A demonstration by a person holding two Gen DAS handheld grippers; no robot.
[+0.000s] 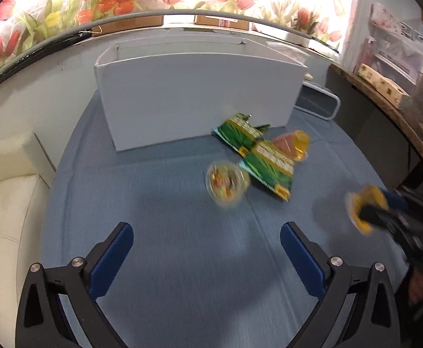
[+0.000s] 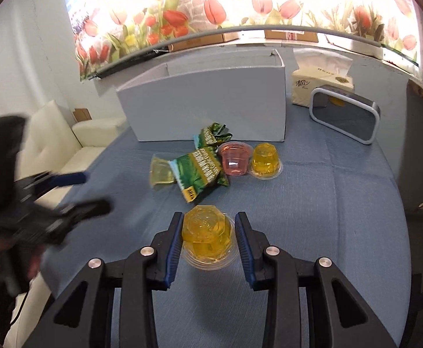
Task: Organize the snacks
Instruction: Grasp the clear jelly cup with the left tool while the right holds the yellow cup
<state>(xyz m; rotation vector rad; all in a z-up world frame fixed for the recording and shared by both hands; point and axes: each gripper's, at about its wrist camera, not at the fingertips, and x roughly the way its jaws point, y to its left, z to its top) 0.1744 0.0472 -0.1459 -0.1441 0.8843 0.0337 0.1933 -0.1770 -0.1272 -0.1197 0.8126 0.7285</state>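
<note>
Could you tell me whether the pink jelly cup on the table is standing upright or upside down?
Upright: the pink jelly cup stands wide rim upward, unlike the inverted yellow jelly cup beside it.

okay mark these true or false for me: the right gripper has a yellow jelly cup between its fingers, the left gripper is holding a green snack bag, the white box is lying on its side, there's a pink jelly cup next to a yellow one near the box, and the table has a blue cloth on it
1. The right gripper has a yellow jelly cup between its fingers. True.
2. The left gripper is holding a green snack bag. False: its jaws stand wide apart with nothing between them; the green snack bags lie on the cloth.
3. The white box is lying on its side. False: it stands upright with its open top facing up.
4. A pink jelly cup sits beside another yellow jelly cup near the box. True.
5. The table is covered with a blue cloth. True.
</note>
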